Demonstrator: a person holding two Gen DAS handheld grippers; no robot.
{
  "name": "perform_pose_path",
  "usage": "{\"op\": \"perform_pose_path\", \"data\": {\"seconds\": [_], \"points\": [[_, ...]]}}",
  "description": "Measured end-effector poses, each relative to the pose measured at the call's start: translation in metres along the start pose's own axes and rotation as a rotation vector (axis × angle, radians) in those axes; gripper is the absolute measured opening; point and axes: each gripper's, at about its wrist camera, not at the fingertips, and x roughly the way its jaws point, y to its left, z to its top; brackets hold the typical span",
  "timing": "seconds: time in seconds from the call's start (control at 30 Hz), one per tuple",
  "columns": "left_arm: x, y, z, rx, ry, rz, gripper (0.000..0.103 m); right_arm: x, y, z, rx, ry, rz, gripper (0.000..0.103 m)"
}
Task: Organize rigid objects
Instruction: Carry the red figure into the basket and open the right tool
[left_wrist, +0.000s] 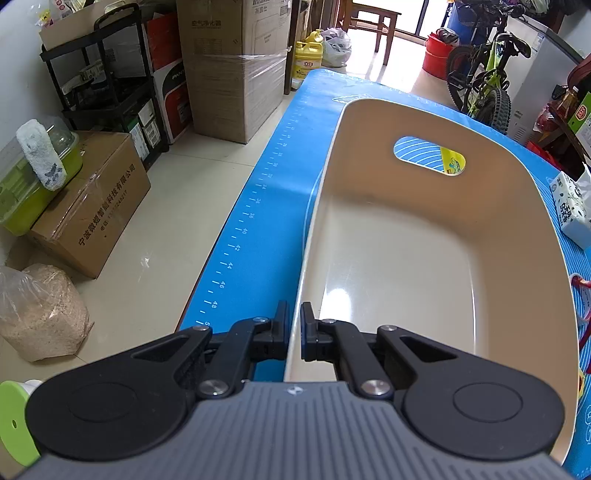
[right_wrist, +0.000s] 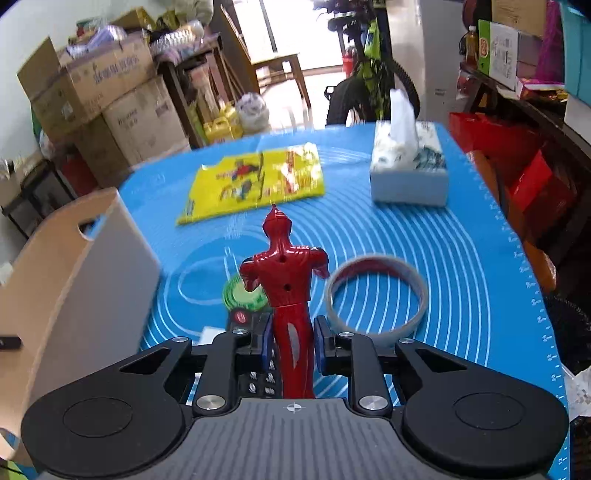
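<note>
Left wrist view, left gripper (left_wrist: 294, 334) fingers pinched on the near rim of an empty beige bin (left_wrist: 399, 236) filling centre frame on a blue mat (left_wrist: 255, 221), right wrist view, right gripper (right_wrist: 293, 345) fingers clamped on the legs of a red toy figure (right_wrist: 284, 273) at centre, grey ring (right_wrist: 376, 295) just right, yellow packet (right_wrist: 255, 181) and tissue box (right_wrist: 410, 166) beyond, bin at left edge.

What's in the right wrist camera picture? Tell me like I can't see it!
The right gripper pinches a red toy figure above a blue mat. A gray ring, yellow packet and tissue box lie beyond.
</note>
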Motion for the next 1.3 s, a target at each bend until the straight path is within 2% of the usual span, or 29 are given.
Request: {"op": "perform_pose_path", "data": {"seconds": [0.3, 0.53, 0.73, 1.0, 1.3], "points": [[0.0, 0.0, 0.0, 0.0, 0.0, 0.0, 0.007, -0.023, 0.021, 0.016, -0.003, -0.076, 0.044, 0.032], [0.0, 0.0, 0.0, -0.002, 0.0, -0.001, 0.007, -0.044, 0.072, 0.036, -0.051, -0.139, 0.136, 0.032], [0.0, 0.0, 0.0, -0.002, -0.001, -0.005, 0.007, -0.048, 0.118, 0.049, -0.074, -0.158, 0.231, 0.032], [0.001, 0.0, 0.0, -0.005, 0.001, -0.01, 0.006, -0.036, 0.176, 0.043, -0.129, -0.122, 0.311, 0.032], [0.001, 0.003, 0.0, -0.014, 0.002, -0.025, 0.005, -0.005, 0.207, 0.029, -0.16, -0.023, 0.33, 0.032]]}}
